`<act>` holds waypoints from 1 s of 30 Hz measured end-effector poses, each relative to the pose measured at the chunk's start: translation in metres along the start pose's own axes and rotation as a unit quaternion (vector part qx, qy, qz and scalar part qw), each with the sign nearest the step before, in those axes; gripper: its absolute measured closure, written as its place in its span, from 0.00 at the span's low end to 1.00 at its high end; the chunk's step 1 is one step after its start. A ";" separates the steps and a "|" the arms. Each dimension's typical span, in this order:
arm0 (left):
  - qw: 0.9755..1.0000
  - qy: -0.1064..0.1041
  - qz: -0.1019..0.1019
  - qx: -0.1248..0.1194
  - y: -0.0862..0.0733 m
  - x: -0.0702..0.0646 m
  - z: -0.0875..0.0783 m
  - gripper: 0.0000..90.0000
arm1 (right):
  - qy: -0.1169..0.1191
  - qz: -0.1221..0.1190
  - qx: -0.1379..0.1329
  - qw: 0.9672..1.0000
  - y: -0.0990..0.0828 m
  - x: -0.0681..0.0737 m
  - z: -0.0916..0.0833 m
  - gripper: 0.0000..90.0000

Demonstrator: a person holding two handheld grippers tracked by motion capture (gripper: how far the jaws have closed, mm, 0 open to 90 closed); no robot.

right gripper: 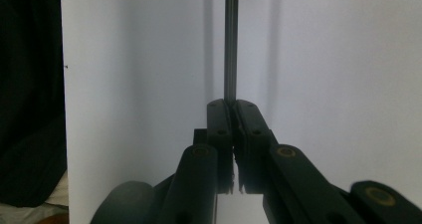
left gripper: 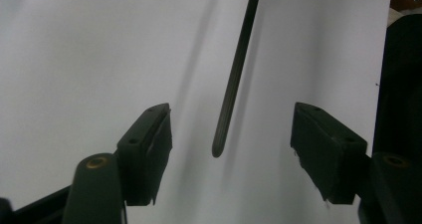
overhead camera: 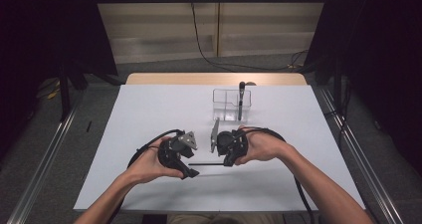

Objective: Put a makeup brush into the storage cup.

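White matte table [overhead camera: 149, 109] — slim black rod [left gripper: 234, 79]

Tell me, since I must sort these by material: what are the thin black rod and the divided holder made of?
Thin black rod: likely matte plastic or coated metal; dull, dark, grooved along its length. Divided holder: clear, glossy plastic, probably acrylic; the table shows through its walls.

high view: up above the person's edge of the white table [overhead camera: 149, 109], looking forward and down, far back.
left gripper view: rides close over the tabletop, aimed along its jaws.
right gripper view: same deal, low and close.
shared: thin black rod [overhead camera: 201, 164] [left gripper: 234, 74] [right gripper: 230, 40].
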State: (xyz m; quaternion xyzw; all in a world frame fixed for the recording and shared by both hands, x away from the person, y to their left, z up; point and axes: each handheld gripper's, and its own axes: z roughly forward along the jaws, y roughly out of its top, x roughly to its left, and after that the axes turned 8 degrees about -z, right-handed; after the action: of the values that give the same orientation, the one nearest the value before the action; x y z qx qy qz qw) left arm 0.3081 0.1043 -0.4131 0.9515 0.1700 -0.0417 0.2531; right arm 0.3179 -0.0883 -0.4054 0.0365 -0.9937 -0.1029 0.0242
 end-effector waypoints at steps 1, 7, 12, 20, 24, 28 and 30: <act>1.000 -0.001 0.002 0.001 0.000 0.000 0.001 0.42 | 0.001 -0.001 -0.001 1.000 0.000 0.000 0.000 0.96; 1.000 -0.003 0.012 0.011 0.001 0.001 0.005 0.52 | -0.003 -0.003 -0.004 1.000 0.001 0.000 0.000 0.96; 1.000 -0.010 0.006 0.006 0.002 0.000 0.009 0.63 | -0.005 -0.004 -0.004 1.000 0.003 0.001 0.000 0.96; 1.000 -0.019 0.002 0.003 0.004 0.002 0.011 0.78 | -0.007 -0.008 -0.006 1.000 0.004 0.002 0.002 0.96; 1.000 -0.019 0.001 0.001 0.004 0.004 0.010 0.86 | -0.007 -0.010 -0.008 1.000 0.004 0.002 0.003 0.96; 1.000 -0.021 -0.006 -0.002 0.003 0.006 0.011 0.89 | -0.009 -0.012 -0.012 1.000 0.004 0.003 0.002 0.96; 1.000 -0.022 -0.003 0.000 0.003 0.006 0.012 0.90 | -0.011 -0.014 -0.011 1.000 0.004 0.003 0.002 0.96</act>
State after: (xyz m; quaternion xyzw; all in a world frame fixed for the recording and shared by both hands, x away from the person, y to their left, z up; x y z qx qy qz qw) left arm 0.3145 0.0973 -0.4232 0.9497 0.1675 -0.0633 0.2568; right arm 0.3150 -0.0847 -0.4065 0.0486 -0.9922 -0.1143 0.0124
